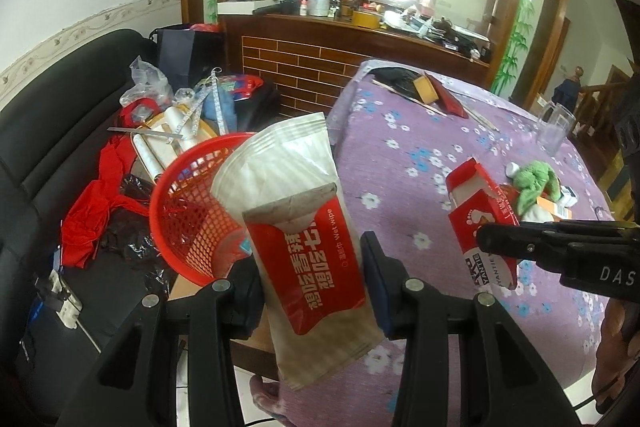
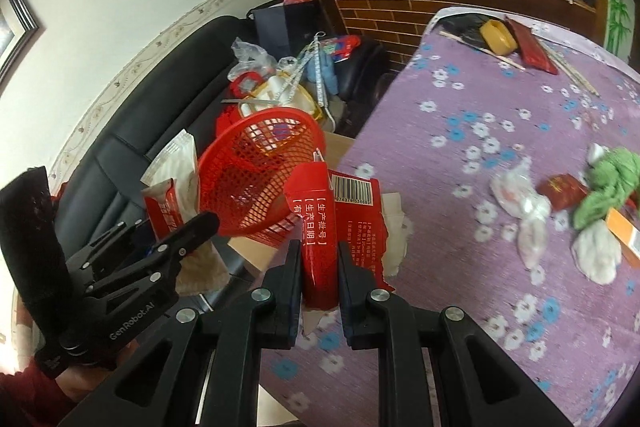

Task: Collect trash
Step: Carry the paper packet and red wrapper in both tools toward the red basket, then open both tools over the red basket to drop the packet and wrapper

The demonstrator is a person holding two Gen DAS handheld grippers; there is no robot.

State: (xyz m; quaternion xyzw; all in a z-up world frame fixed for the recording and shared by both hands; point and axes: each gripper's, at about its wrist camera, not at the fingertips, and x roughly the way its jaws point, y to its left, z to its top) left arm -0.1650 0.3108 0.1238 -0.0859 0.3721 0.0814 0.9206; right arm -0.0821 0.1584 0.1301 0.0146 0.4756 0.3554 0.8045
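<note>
While the left tongs point(image 1: 312, 291) clamp the wet-wipe packet point(image 1: 308, 227) and the right tongs point(image 2: 320, 281) pinch the torn red box point(image 2: 324, 227), both loads want centring above the red basket point(image 2: 256, 179) before letting go.

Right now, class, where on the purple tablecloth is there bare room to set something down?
The tablecloth is bare between the yellow block and the green cloth. It is crowded around the green cloth and white wrappers.
</note>
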